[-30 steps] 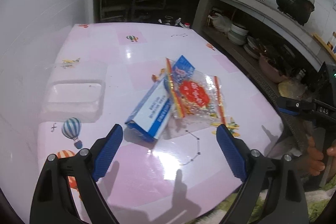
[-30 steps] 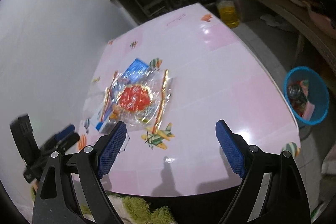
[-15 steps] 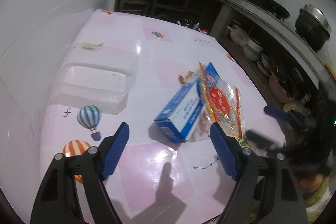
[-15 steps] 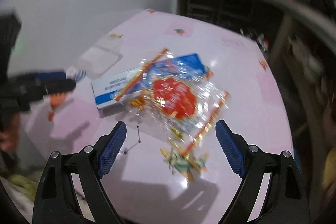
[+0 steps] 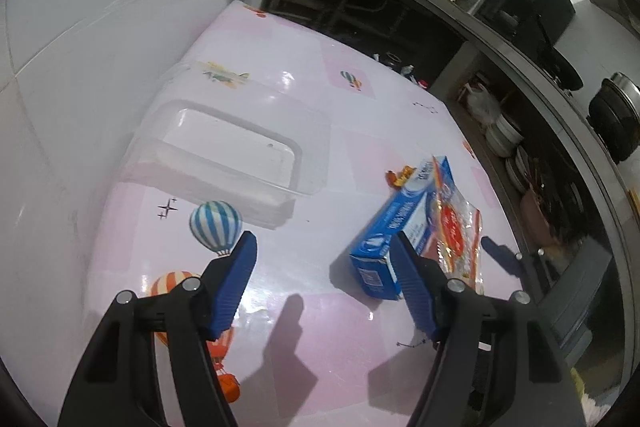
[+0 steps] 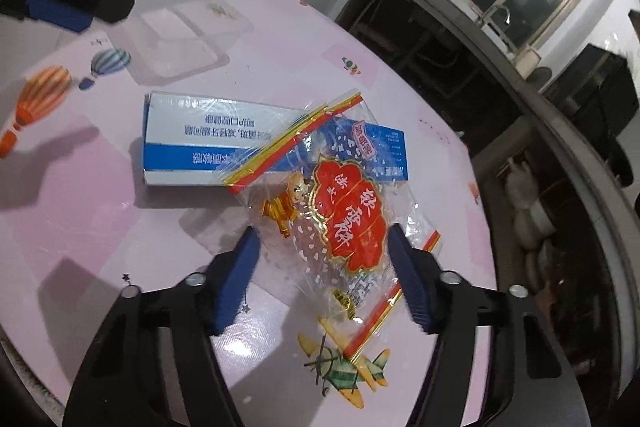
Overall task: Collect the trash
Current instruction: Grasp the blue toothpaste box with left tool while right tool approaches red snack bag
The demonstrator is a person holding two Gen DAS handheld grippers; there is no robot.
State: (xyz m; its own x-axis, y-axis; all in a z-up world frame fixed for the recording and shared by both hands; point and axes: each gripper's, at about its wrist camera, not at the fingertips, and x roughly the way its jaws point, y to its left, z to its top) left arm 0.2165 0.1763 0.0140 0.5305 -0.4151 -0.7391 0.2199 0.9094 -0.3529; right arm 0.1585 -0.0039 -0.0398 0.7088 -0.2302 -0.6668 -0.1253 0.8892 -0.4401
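A clear snack bag [image 6: 344,211] with a red label lies on the pink table [image 6: 80,227], partly over a blue and white carton [image 6: 224,139]. My right gripper [image 6: 324,267] hovers over the bag's near end. Its jaws are closing with the bag between them, and the pads are not pressing on it. In the left wrist view my left gripper [image 5: 326,283] is also closing, over bare table. The carton [image 5: 400,227] sits just past its right fingertip, with the bag [image 5: 456,227] behind. An empty clear plastic tray [image 5: 232,155] lies ahead to the left.
The table stands against a white wall [image 5: 100,47] on the left. A dark counter with shelves of bowls and pots [image 5: 520,155] runs along the right. The right gripper's tip [image 5: 500,251] shows beside the bag, and the left gripper [image 6: 60,3] shows at the right view's top left.
Both pairs of jaws have narrowed. My right gripper rolled and came in over the bag. My left gripper swung left, so the clear tray is central and the carton sits at its right finger.
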